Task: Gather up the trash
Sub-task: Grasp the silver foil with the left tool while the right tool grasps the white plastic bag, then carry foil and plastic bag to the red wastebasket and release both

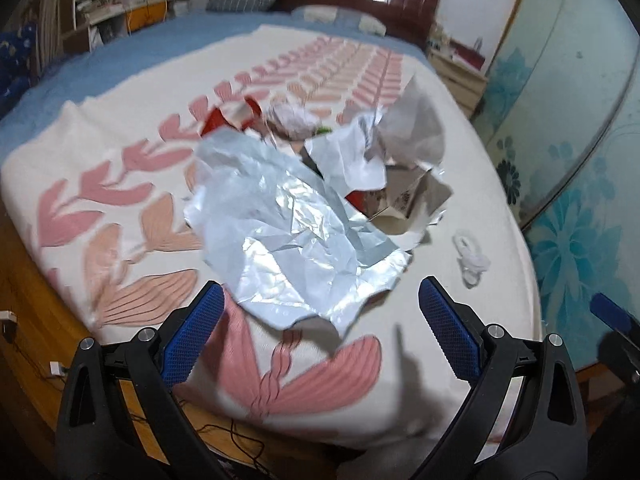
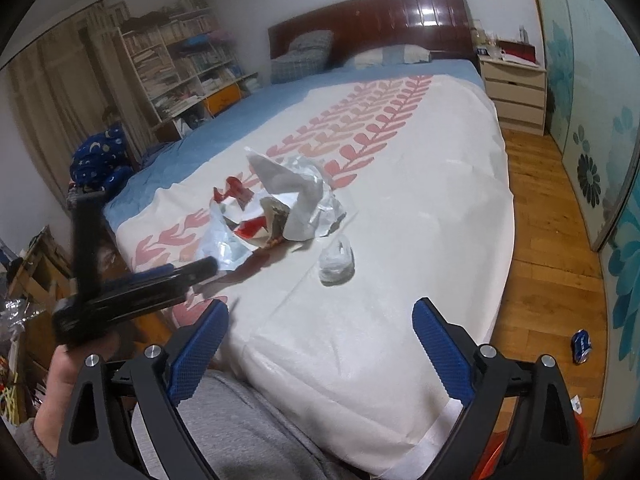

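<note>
A heap of trash lies on the bed's white leaf-patterned blanket (image 1: 120, 128): a crinkled silvery wrapper (image 1: 296, 232), white paper (image 1: 352, 152), torn cardboard (image 1: 400, 204) and red scraps (image 1: 216, 118). A small crumpled clear bag (image 1: 472, 258) lies apart to its right. My left gripper (image 1: 320, 312) hovers open just short of the silvery wrapper, nothing between its fingers. In the right wrist view the heap (image 2: 280, 208) and the clear bag (image 2: 338, 262) lie ahead. My right gripper (image 2: 320, 328) is open and holds nothing, over the bed's near edge. The left gripper (image 2: 160, 280) shows as a dark blur at left.
A blue sheet (image 2: 240, 120), pillows (image 2: 304, 56) and a dark headboard (image 2: 380, 16) are at the far end. A nightstand (image 2: 514, 92), patterned wardrobe doors (image 2: 592, 120), wood floor (image 2: 540, 240) with a blue can (image 2: 582, 346), and bookshelves (image 2: 180, 64) surround the bed. Grey-clad legs (image 2: 240, 432) are below.
</note>
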`<action>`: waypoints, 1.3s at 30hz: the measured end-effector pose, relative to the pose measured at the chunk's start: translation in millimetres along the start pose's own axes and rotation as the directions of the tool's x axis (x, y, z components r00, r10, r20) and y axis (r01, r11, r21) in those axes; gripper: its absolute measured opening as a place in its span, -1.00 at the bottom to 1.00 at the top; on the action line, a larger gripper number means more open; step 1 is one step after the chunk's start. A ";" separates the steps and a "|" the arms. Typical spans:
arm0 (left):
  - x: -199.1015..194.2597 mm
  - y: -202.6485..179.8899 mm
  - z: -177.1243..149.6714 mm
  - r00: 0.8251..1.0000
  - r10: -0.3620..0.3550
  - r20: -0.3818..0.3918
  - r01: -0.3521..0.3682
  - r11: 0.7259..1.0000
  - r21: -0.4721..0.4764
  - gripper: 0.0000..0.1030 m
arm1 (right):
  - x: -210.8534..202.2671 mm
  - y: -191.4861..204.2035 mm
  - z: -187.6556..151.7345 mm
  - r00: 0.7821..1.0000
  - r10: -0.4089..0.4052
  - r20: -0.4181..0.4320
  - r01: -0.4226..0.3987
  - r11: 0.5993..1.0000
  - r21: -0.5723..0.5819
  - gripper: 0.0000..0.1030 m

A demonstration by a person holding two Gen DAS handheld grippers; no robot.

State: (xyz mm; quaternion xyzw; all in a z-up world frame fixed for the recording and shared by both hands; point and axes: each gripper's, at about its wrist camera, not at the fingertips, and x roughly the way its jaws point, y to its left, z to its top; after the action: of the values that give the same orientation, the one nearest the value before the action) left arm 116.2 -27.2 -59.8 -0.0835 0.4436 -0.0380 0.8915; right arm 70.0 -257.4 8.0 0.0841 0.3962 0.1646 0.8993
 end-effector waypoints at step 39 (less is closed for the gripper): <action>-62.6 63.1 -23.4 0.978 -0.094 0.185 0.143 0.951 -0.275 -0.99 | 158.6 11.8 38.3 0.986 -0.083 -0.146 0.069 0.993 -0.096 -0.54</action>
State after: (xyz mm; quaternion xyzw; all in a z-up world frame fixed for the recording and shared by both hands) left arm 59.3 41.0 -36.0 -0.2412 0.3612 -0.0199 0.9005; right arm 195.8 -189.6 -71.5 0.0154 0.4577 0.1538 0.8756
